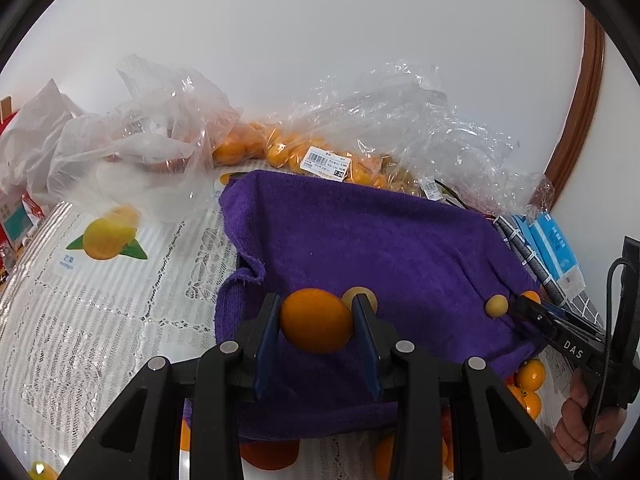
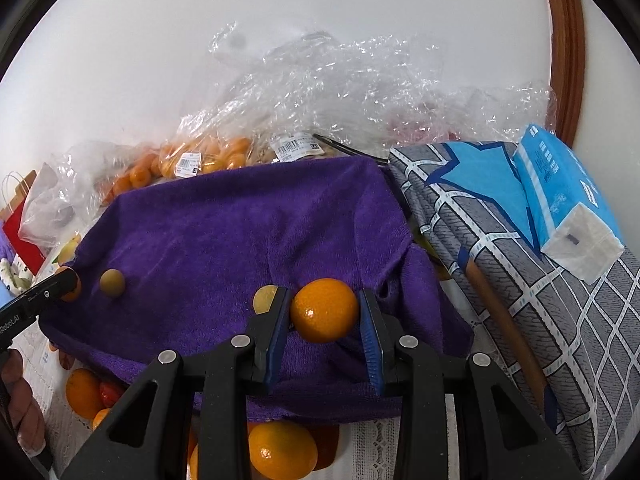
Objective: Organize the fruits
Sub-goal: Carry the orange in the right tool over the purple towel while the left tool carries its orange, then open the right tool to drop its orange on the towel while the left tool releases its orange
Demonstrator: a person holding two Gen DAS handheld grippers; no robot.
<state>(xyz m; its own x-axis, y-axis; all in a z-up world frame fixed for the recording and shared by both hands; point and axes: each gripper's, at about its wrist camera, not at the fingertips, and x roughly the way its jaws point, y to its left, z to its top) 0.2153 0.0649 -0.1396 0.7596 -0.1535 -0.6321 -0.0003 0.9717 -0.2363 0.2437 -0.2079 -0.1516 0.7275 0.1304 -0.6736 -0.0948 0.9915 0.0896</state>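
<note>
The left gripper [image 1: 316,320] fingers clamp a smooth, oval orange kumquat [image 1: 316,320] above the purple towel [image 1: 360,232]; the right gripper [image 2: 325,312] pinches a glossier, seemingly rounder kumquat [image 2: 324,310] there.

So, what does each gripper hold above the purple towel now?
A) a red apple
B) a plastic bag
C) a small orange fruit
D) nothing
C: the left gripper and the right gripper each clamp a small orange fruit between blue pads, over the purple towel.
</note>
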